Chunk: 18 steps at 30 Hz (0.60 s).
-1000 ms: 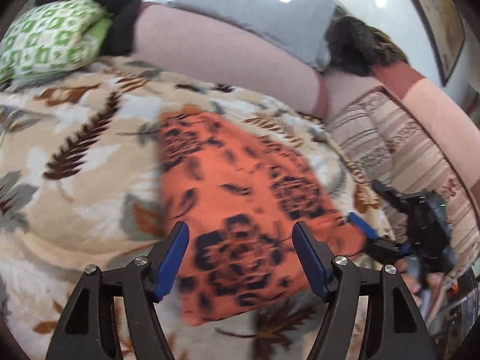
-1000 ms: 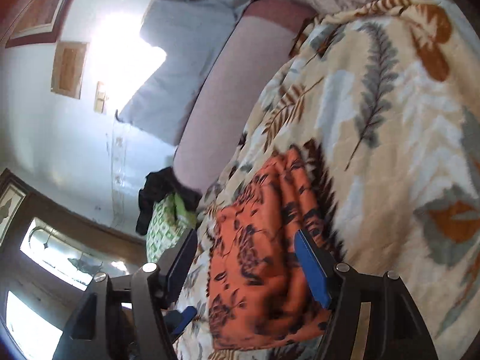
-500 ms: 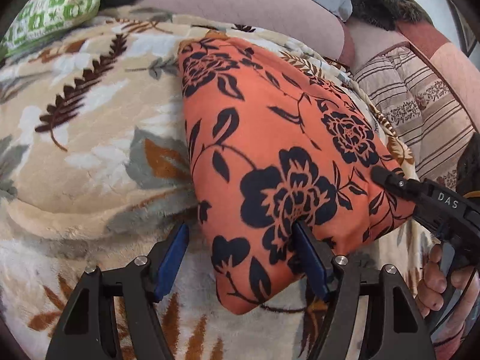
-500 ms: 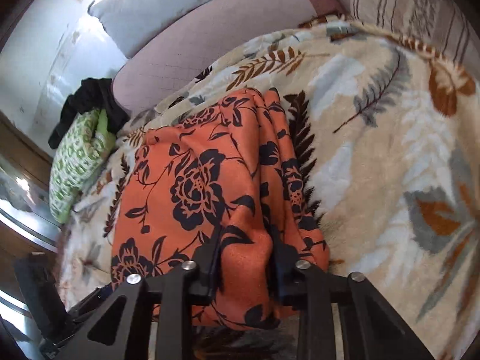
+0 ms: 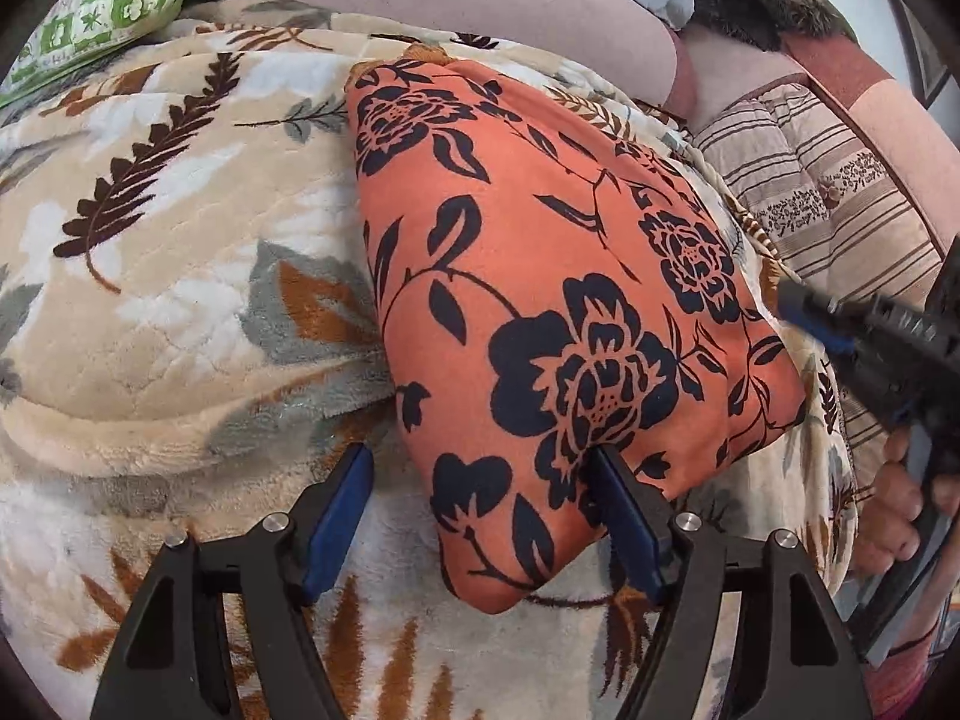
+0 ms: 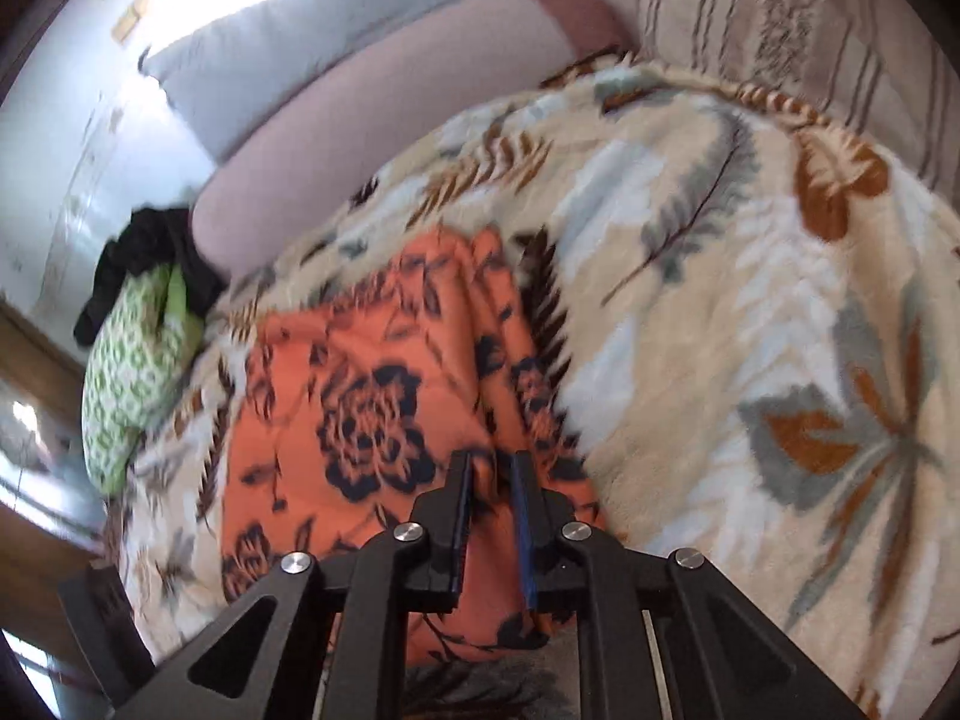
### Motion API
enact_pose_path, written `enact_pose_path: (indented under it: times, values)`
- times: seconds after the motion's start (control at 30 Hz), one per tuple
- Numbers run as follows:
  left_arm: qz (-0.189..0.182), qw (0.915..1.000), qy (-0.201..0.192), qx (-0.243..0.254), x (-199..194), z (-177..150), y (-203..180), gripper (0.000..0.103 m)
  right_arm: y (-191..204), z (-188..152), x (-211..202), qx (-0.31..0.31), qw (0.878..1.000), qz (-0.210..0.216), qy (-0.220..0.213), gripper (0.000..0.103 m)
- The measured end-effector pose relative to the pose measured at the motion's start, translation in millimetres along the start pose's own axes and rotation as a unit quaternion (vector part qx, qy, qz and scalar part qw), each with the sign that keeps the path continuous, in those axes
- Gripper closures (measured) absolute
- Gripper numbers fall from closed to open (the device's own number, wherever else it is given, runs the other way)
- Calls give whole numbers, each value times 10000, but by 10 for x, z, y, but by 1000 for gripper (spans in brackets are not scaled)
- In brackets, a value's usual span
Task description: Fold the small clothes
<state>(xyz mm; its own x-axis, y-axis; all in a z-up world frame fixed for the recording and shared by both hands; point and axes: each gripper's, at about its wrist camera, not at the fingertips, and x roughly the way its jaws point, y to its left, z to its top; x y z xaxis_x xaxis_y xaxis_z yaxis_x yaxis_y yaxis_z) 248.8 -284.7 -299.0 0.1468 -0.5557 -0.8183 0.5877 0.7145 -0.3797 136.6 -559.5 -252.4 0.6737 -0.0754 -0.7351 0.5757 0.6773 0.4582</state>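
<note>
A leaf-patterned fleece blanket (image 5: 180,312) covers the sofa; green patterned cushion (image 5: 114,6) (far corner); striped cushion (image 5: 840,204) opposite.

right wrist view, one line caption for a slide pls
Right gripper closing its fingers on an edge of the orange floral garment on a leaf-print blanket.

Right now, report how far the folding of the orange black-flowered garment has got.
Done: the orange black-flowered garment lies as a compact, layered shape on the leaf-print fleece blanket. In hand: the right gripper is closing on a pinch of its edge; the left gripper stands open, straddling the near corner. Left: probably another fold, then setting it aside.
</note>
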Motion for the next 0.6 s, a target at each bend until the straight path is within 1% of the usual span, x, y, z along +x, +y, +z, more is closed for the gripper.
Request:
enact_pose_path:
  times: [0.03, 0.07, 0.13, 0.17, 0.2, 0.23, 0.3, 0.33, 0.37, 0.4, 0.43, 0.53, 0.6]
  values:
    - [-19, 10000, 20, 2, -2, 14, -1, 28, 81, 80, -10, -102, 9996, 256, -11, 88]
    - [-38, 10000, 28, -9, -7, 21, 2, 28, 179, 149, 4, -189, 9992, 348, 47, 88]
    - [-55, 10000, 54, -38, 0, 29, 12, 28, 353, 334, 141, -314, 9989, 324, 124, 88]
    - [-67, 9999, 71, -47, 7, 39, 15, 28, 422, 408, 244, -384, 9982, 379, 261, 88]
    - [-74, 9999, 74, -56, 9, 43, 16, 28, 486, 463, 388, -416, 9970, 438, 486, 88]
    - [-69, 9999, 80, -44, 11, 45, 11, 28, 553, 535, 595, -375, 9956, 422, 746, 88]
    - [-45, 9999, 94, 0, 25, 52, 8, 28, 591, 609, 975, -422, 9907, 183, 1279, 88]
    - [-47, 9999, 96, -5, 35, 54, 7, 28, 552, 631, 1140, -483, 9898, -78, 1335, 88]
    - [-65, 9999, 90, -18, 42, 59, 11, 27, 525, 670, 1301, -655, 9892, -406, 1245, 94]
    - [-78, 9999, 87, -21, 46, 62, 8, 27, 499, 714, 1446, -879, 9879, -570, 1141, 98]
    - [-88, 9999, 92, -13, 48, 63, 3, 27, 467, 752, 1520, -948, 9879, -614, 1065, 103]
    - [-141, 9998, 119, -66, 39, 71, 29, 27, 416, 913, 1588, -539, 9910, -609, 1064, 103]
    - [-161, 9997, 121, -145, 15, 77, 59, 27, 595, 970, 1495, -808, 9908, -696, 830, 103]
